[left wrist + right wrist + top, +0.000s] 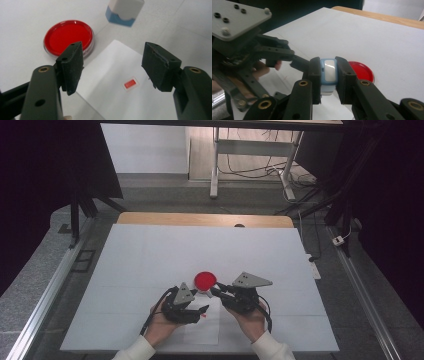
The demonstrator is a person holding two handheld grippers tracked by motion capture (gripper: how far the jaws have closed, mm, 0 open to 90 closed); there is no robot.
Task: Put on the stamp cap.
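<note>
With the right gripper (328, 75) clamped on the small blue-and-white plastic stamp (329, 72) at frame centre and the left gripper (112, 65) released, press it squarely into the round red ink pad (362, 71), then onto the white paper sheet (112, 82).

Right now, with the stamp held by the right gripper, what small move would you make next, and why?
Probably lower the stamp onto the red ink pad: the right gripper clamps it above the table, and the paper already bears one red print.
</note>
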